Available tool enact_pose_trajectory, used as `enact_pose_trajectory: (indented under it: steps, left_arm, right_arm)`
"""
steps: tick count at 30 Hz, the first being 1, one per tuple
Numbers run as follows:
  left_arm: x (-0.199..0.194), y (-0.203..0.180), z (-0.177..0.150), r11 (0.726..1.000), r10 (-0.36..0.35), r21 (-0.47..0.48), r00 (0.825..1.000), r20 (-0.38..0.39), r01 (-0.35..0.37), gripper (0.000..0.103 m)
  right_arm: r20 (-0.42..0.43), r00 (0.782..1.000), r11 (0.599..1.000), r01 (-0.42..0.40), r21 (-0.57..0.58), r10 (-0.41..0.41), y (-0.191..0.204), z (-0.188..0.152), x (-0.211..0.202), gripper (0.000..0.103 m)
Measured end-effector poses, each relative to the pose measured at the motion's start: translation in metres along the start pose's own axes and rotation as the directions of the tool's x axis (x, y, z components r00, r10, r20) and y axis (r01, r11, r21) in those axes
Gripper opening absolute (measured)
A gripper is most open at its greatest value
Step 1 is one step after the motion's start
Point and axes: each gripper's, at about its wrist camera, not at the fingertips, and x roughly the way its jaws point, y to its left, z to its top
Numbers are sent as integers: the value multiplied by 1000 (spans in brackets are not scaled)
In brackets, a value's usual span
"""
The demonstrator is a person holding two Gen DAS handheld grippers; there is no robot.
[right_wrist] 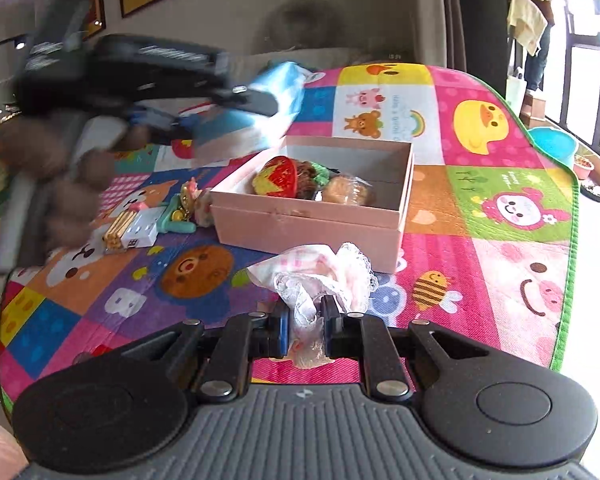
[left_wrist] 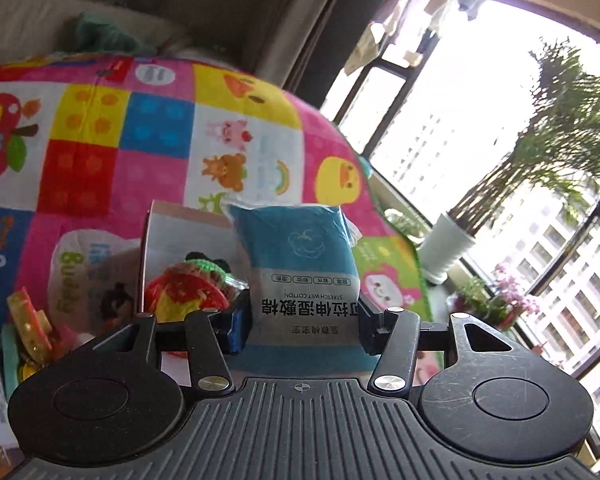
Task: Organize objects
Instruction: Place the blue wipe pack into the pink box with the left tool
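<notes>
My left gripper (left_wrist: 302, 328) is shut on a blue and white cotton pad packet (left_wrist: 300, 264) and holds it in the air above the pink box (left_wrist: 168, 236). In the right wrist view the left gripper (right_wrist: 256, 108) is blurred, with the packet (right_wrist: 268, 96) over the box's far left corner. The pink box (right_wrist: 312, 220) holds a red and yellow crocheted strawberry (right_wrist: 278, 176), a dark knitted piece and a wrapped pastry (right_wrist: 348, 194). My right gripper (right_wrist: 304, 328) is shut on a white lace cloth (right_wrist: 320, 276) in front of the box.
A colourful cartoon play mat (right_wrist: 480, 208) covers the surface; its green edge runs along the right. A white plug adapter (right_wrist: 140, 228), gold trinkets and a teal clip (right_wrist: 178, 216) lie left of the box. A potted palm (left_wrist: 452, 248) and windows stand to the right.
</notes>
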Motion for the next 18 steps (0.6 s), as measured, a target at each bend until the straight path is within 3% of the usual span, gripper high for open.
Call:
enact_pose_trajectory:
  steps: [2,5,7,9,11,12,15,18]
  left_arm:
    - [23,-2,2,987,152,69,986,-66,-147,56]
    - [42,-11,-5,935,276,243,960,-37,-259,57]
    - [53,-22,-12,890,320,346,947,-9,-297,57]
    - [65,-41,-22,859,298,446,954,-36,-251,57]
    - [77,-56,-34,863,227,488,964,-137,-134,57]
    - [79,-58,-37,864,227,484,965,-129,-138,57]
    - [79,-45,-29,908,239,387,958,-159,-162,59]
    - [67,-29,-18,931,254,307,954,-159,-197,59]
  right_arm:
    - [3,1000,1000,-1,24,1,-8,-4,1,15]
    - [-2,1000,998,-7,56,7,-19,-8,7,15]
    - [-10,1000,998,-4,68,5,-23,-10,13,15]
    - [-17,1000,997,-9,79,10,-25,-11,20,15]
    - [-20,1000,996,-15,83,17,-23,-12,24,15]
    - [-20,1000,996,-15,83,17,-22,-13,25,15]
    - [-12,1000,997,-11,74,12,-19,-16,24,15]
    - [-8,1000,997,-18,75,18,-20,-17,22,15]
